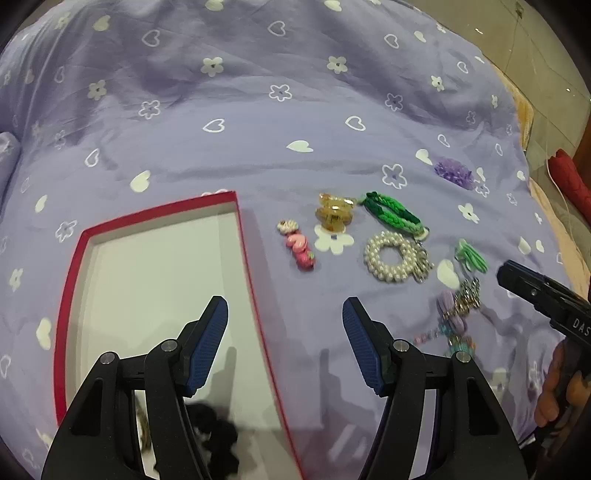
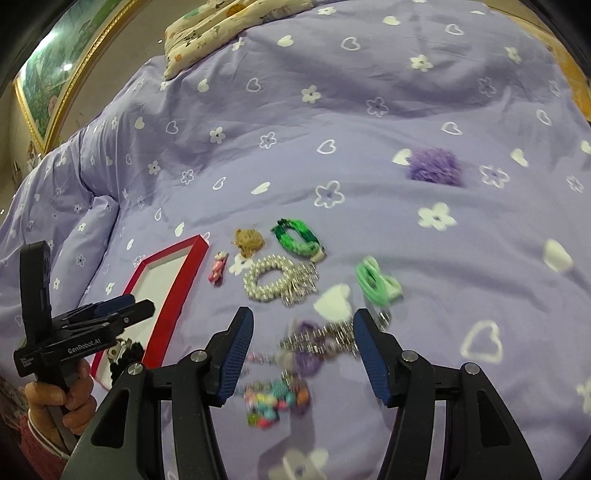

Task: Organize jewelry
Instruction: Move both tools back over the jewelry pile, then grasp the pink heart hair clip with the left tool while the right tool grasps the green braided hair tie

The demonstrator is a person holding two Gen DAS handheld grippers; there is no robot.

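Note:
A red-rimmed white box [image 1: 255,295] lies on the purple bedspread, also in the right wrist view [image 2: 184,280]; a black scrunchie [image 1: 218,439] lies in its near end. Right of it lie a pink clip [image 1: 299,247], an amber claw clip [image 1: 334,212], a green braided band [image 1: 393,214], a pearl scrunchie [image 1: 395,256] and light green ties [image 1: 471,256]. My left gripper [image 1: 286,332] is open, over the box's right rim. My right gripper [image 2: 303,350] is open, just above a silver chain [image 2: 317,341] with purple ties and colourful beads [image 2: 273,404].
A purple fuzzy scrunchie [image 2: 436,166] lies farther back on the bedspread [image 2: 332,110]. A patterned pillow [image 2: 221,26] is at the far edge. The bed's right edge and floor [image 1: 546,74] show in the left wrist view.

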